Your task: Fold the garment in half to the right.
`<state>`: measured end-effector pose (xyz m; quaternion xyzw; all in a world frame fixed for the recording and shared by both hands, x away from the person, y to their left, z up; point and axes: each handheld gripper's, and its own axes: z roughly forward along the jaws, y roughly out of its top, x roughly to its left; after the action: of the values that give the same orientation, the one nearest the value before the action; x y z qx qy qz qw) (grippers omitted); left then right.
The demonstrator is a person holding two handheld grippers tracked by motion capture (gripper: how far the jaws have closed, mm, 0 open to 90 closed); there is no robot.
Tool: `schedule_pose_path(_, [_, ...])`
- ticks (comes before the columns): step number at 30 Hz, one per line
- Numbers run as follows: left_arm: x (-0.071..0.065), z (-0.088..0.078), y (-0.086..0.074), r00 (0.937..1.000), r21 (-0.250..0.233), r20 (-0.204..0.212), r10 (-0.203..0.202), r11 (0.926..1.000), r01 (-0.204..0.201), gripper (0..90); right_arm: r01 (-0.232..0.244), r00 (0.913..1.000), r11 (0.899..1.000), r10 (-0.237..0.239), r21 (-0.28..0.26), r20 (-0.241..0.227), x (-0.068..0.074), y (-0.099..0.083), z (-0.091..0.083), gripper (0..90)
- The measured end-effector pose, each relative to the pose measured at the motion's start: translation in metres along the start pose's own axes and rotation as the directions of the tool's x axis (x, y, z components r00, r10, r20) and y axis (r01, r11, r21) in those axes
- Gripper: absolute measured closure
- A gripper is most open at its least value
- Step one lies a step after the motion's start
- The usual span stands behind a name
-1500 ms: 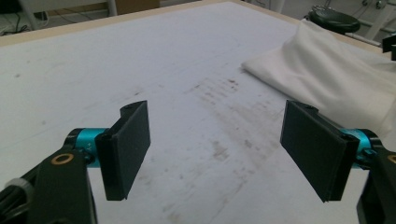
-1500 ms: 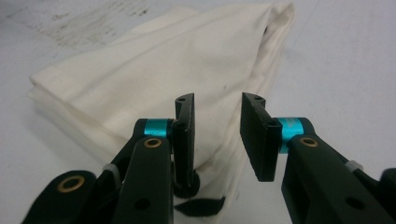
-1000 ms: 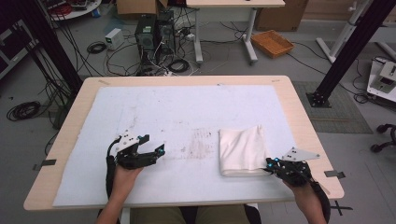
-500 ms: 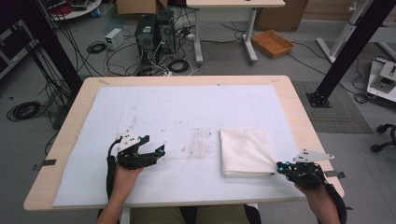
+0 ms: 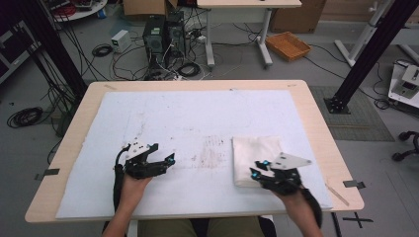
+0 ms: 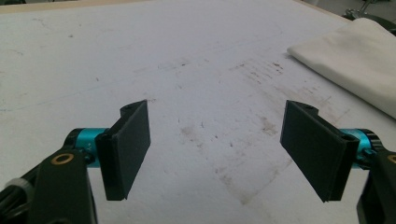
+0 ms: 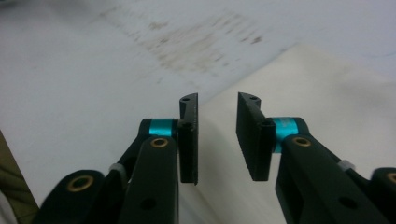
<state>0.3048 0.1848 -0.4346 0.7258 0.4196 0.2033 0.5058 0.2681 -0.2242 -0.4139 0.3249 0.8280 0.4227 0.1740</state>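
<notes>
**Two grippers, one folded cloth, right jaws opening at its edge**

Two-thirds of the high view is the wooden table (image 5: 316, 123), centre frame, covered by a white mat (image 5: 188, 118) that gives a flat work surface; brown smudges mark its middle. Folded cloth (image 5: 257, 158) lies flat on the mat, right of centre, lower half of frame, squared up, likely so an edge is easy to catch. Right gripper (image 5: 258, 169) sits lower right, tips over the cloth's lower left corner; in its own view the jaws are a little apart, have just been opening, nothing pinched between them, cloth edge (image 7: 299, 107) running beneath and to the right. Judgement: lining up on that fold edge for a pick. Left gripper (image 5: 165, 160) rests lower left, well apart from the cloth, jaws wide apart and empty over bare mat (image 6: 210, 84), cloth at upper right of that view (image 6: 355, 51). Probably parked, waiting to take a second corner.
</notes>
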Motion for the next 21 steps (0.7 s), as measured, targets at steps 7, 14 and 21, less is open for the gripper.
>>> schedule_pose_path(7, [0.0,0.001,-0.001,1.0,0.008,0.0,0.003,1.0,-0.003,24.4,0.058,0.9878,0.992,-0.041,0.109,-0.15,0.02,-0.009,0.031,74.6])
schedule_pose_path(14, [0.0,0.002,-0.001,1.0,0.01,-0.004,0.0,1.0,0.0,24.4,-0.066,0.9976,0.998,0.066,0.005,0.019,-0.023,-0.012,-0.01,63.6])
schedule_pose_path(21, [0.0,0.001,0.0,0.9999,0.005,-0.013,-0.005,1.0,0.005,24.4,-0.147,0.9741,0.975,0.113,0.168,0.196,-0.054,-0.048,-0.028,63.7])
